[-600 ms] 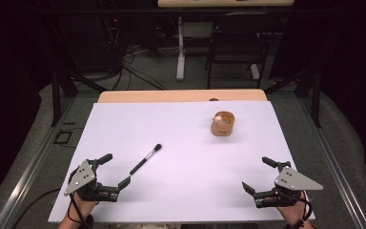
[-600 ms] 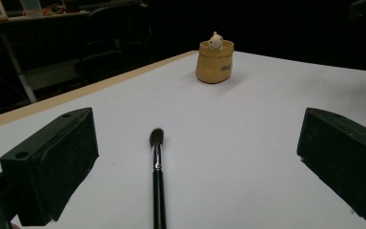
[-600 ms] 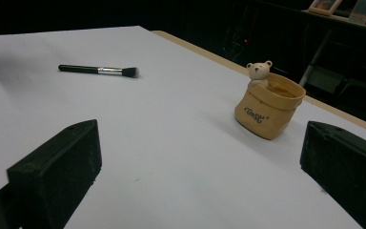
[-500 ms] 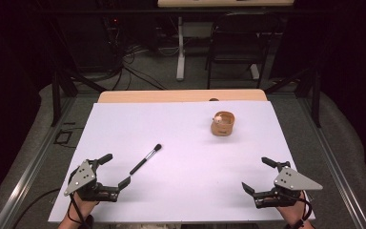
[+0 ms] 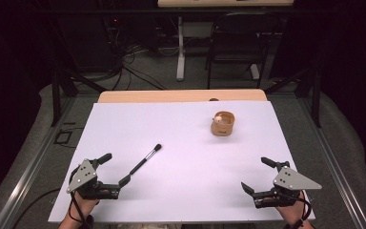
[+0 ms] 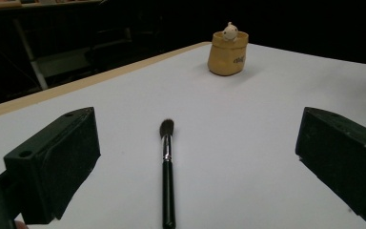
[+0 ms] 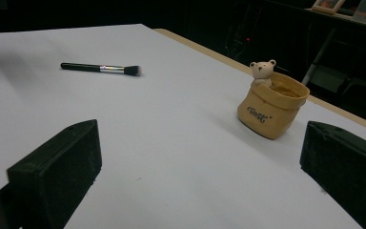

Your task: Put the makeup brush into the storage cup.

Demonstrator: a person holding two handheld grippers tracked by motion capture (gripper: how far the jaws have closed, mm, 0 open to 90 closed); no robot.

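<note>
A black makeup brush (image 5: 144, 161) lies on the white table sheet (image 5: 186, 143), bristles pointing away toward the far right. My left gripper (image 5: 115, 169) rests at the near left, open, with the brush handle (image 6: 168, 191) lying just ahead between its jaws, untouched. A tan bag-shaped cup (image 5: 223, 123) with a small bear figure on its rim stands at the far right of the sheet; the same cup (image 7: 272, 110) shows ahead in the right gripper view. My right gripper (image 5: 258, 174) sits open at the near right, nothing between its jaws.
The sheet covers a wooden table whose bare edge (image 5: 181, 96) shows at the far side. Beyond it stand a dark chair (image 5: 233, 47), a desk leg and cables on the floor. Metal rails (image 5: 24, 171) run along both sides.
</note>
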